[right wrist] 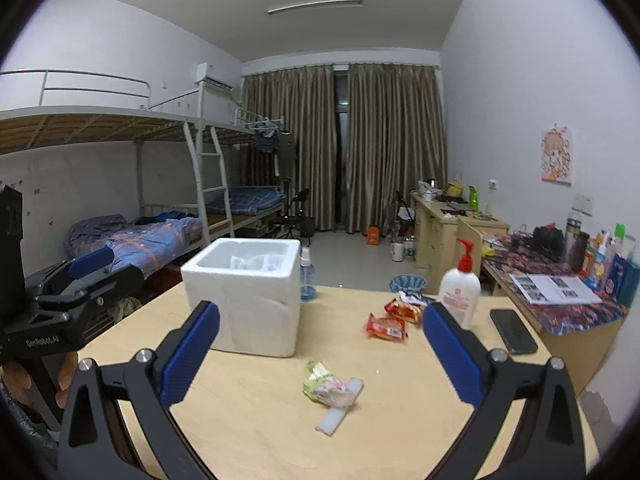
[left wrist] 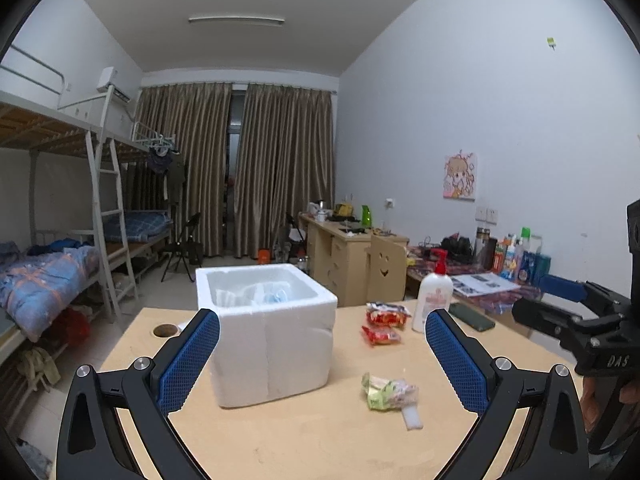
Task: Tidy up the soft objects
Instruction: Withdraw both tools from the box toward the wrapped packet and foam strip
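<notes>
Both the left gripper (left wrist: 322, 354) and the right gripper (right wrist: 320, 354) hang above the near edge of the wooden counter (right wrist: 248, 420) with their blue fingers (right wrist: 190, 354) spread wide and nothing between them. A white foam box (right wrist: 244, 300) stands open-topped on the counter with some pale, soft things inside. To its right lie a green packet (right wrist: 326, 384) on a white strip, two red packets (right wrist: 386, 326) farther back, a pump bottle (right wrist: 460, 288) and a dark phone (right wrist: 513, 330).
</notes>
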`<move>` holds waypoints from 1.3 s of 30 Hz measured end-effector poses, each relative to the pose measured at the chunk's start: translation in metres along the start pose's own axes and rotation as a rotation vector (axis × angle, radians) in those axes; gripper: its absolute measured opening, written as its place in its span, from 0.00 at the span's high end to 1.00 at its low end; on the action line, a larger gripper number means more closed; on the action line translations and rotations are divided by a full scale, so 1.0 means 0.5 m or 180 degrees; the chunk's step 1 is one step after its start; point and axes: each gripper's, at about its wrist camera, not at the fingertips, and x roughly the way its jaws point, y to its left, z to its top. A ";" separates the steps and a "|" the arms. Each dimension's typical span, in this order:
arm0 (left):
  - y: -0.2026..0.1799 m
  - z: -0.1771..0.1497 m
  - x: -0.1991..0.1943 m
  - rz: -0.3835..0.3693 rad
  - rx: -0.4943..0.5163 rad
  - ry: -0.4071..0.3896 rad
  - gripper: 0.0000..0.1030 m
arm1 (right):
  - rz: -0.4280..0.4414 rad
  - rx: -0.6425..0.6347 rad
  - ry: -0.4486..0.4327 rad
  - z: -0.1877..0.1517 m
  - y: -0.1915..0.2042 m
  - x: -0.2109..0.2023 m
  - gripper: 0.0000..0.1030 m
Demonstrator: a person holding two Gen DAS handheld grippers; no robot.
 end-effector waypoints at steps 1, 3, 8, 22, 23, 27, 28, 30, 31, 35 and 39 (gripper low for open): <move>-0.001 -0.007 0.004 -0.0014 0.0012 0.0011 0.00 | -0.0034 0.0039 0.0003 -0.006 -0.005 0.000 0.00; -0.005 -0.021 0.013 -0.0047 0.0017 0.0033 0.00 | -0.0129 0.0098 0.0044 -0.021 -0.016 0.009 0.00; -0.019 -0.055 0.054 -0.0027 0.0124 0.0160 0.00 | -0.0126 0.0274 0.0199 -0.053 -0.039 0.038 0.00; -0.027 -0.110 0.162 -0.0118 0.0278 0.0422 0.00 | -0.0152 0.0192 0.0619 -0.109 -0.059 0.117 0.00; -0.026 -0.112 0.170 -0.0117 0.0296 0.0435 0.00 | -0.0093 0.0199 0.0658 -0.113 -0.058 0.124 0.00; -0.020 -0.124 0.210 -0.0117 0.0269 0.0538 0.00 | -0.0094 0.0101 0.0815 -0.124 -0.052 0.157 0.00; -0.018 -0.127 0.219 -0.0143 0.0252 0.0580 0.00 | -0.0081 0.0091 0.0868 -0.128 -0.050 0.166 0.00; -0.014 -0.135 0.241 -0.0196 0.0232 0.0690 0.00 | -0.0019 0.0076 0.0964 -0.135 -0.046 0.183 0.00; -0.011 -0.138 0.248 -0.0207 0.0220 0.0729 0.00 | 0.0014 0.0072 0.1029 -0.138 -0.046 0.193 0.00; 0.000 -0.149 0.270 -0.0190 0.0209 0.0873 0.00 | 0.0119 0.0062 0.1200 -0.148 -0.046 0.226 0.00; 0.010 -0.158 0.274 -0.0150 0.0194 0.0914 0.00 | 0.0237 0.0002 0.1353 -0.156 -0.035 0.256 0.08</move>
